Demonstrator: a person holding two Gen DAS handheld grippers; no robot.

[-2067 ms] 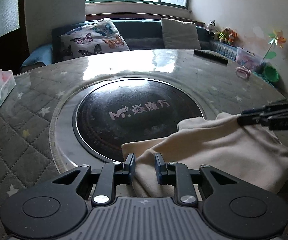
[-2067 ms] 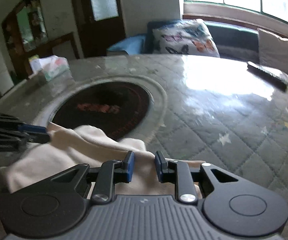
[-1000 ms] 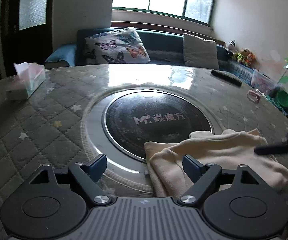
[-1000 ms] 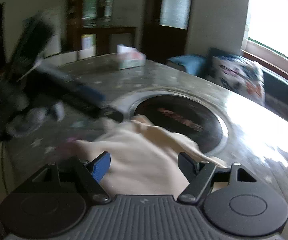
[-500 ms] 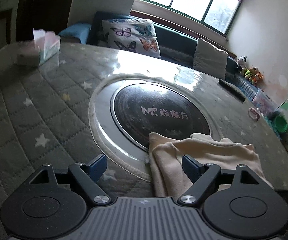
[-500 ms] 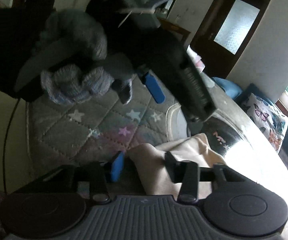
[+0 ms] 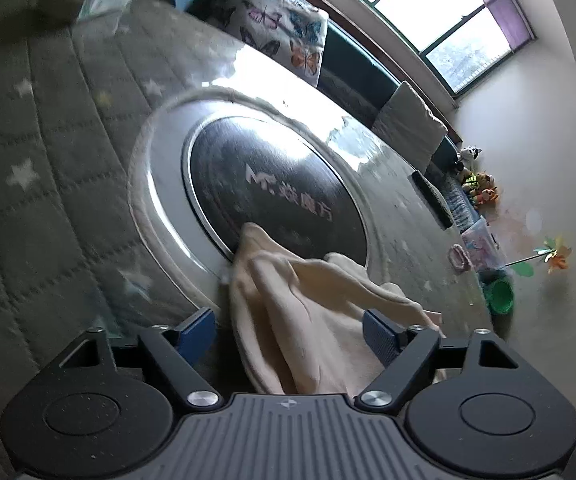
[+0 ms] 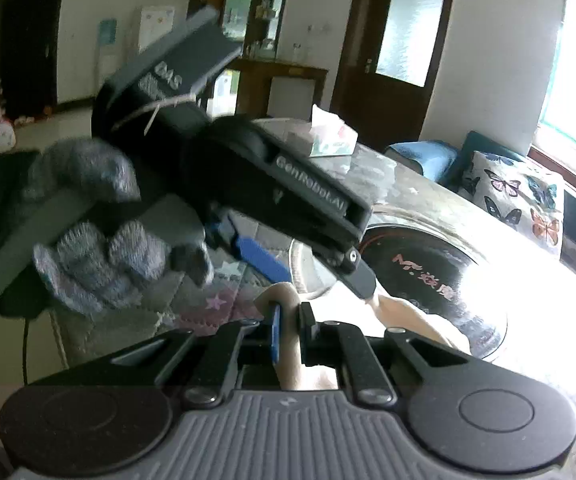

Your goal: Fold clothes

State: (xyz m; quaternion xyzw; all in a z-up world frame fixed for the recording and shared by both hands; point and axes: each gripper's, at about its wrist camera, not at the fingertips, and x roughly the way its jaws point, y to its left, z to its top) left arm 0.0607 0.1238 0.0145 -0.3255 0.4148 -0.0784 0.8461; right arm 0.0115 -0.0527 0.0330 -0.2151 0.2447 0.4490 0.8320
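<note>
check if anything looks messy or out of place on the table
The cream cloth lies bunched and creased, one corner spilling onto the dark round plate set into the table. Nothing looks spilled or damaged.

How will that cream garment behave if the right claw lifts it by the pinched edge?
Probably floppy: the cream garment lies in soft rumpled folds, so the rest should drape and trail. Likely light, since only a thin fold sits in the shut right claw. It may slide easily on the glossy table. The left claw, jaws closing, straddles it without pressing.
</note>
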